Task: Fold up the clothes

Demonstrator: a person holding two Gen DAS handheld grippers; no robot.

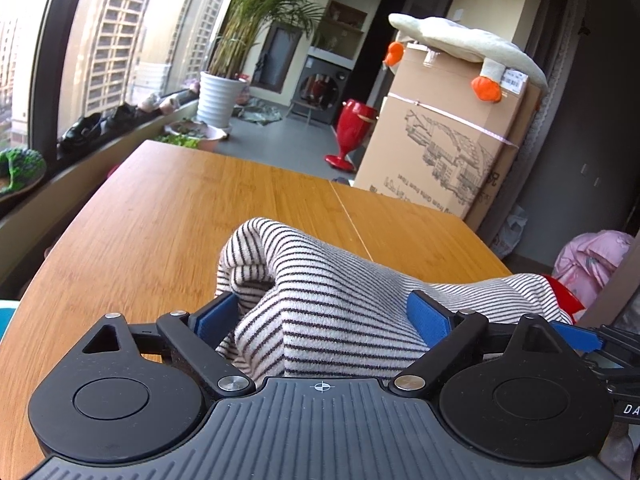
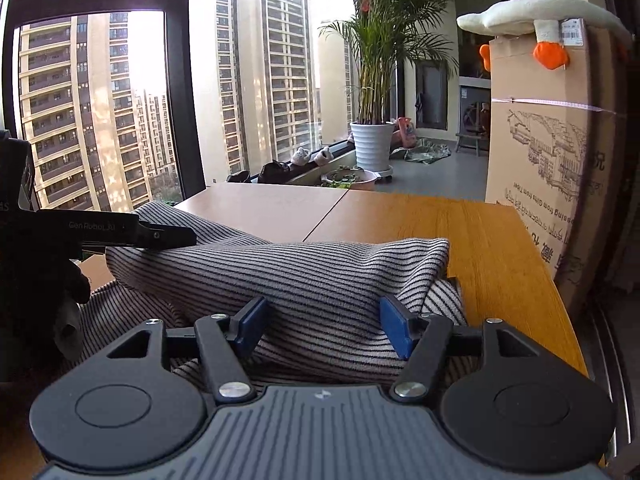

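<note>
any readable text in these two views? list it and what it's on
"Gen Robot AI" (last letters blurred): left gripper arm, right wrist view.
"DA", cut off: black part at the left wrist view's right edge.
"from Gifts from Tibet", upside down: cardboard box; other box print unreadable.
White label on box: too small.

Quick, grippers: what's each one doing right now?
Left gripper: open, striped garment bunched between the jaws.
Right gripper: open, same garment between them.

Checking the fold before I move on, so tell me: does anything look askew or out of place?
Yes. The striped top lies bunched in a rumpled roll on the table, not flat, with uneven layers at its right end. Beyond the table, a plush goose is draped over a cardboard box, an odd perch.
</note>
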